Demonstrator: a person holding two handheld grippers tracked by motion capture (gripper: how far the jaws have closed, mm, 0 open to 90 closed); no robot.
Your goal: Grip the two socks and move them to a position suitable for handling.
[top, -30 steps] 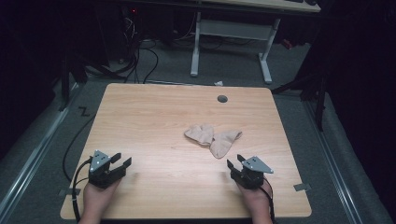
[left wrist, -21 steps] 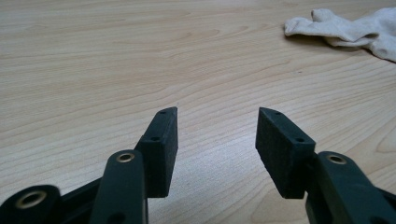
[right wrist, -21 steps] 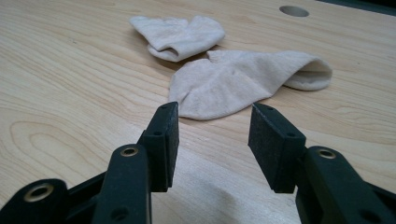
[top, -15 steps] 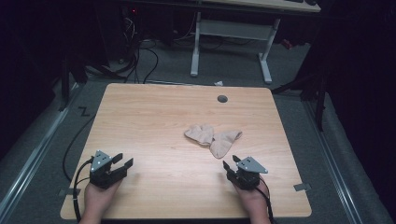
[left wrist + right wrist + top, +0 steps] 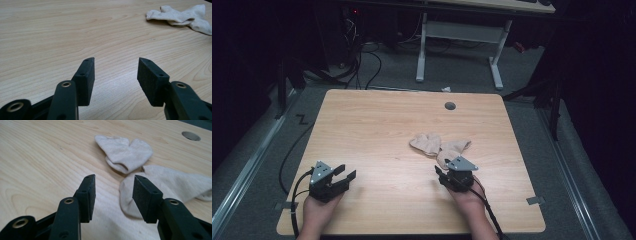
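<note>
Right gripper (image 5: 443, 172) jaws apart, just near of the socks (image 5: 439, 145). Left gripper (image 5: 343, 174) jaws apart too, near-left on the table (image 5: 377, 125), well apart from them.

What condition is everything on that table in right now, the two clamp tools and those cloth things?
Left gripper: open, fingers apart over bare wood, holding nothing.
Right gripper: open, pointed at the nearer sock, holding nothing.
Nearer sock: lying flat, slightly rumpled.
Farther sock: folded over on itself, touching the nearer one.
Table: light wood, round hole near the far edge.
</note>
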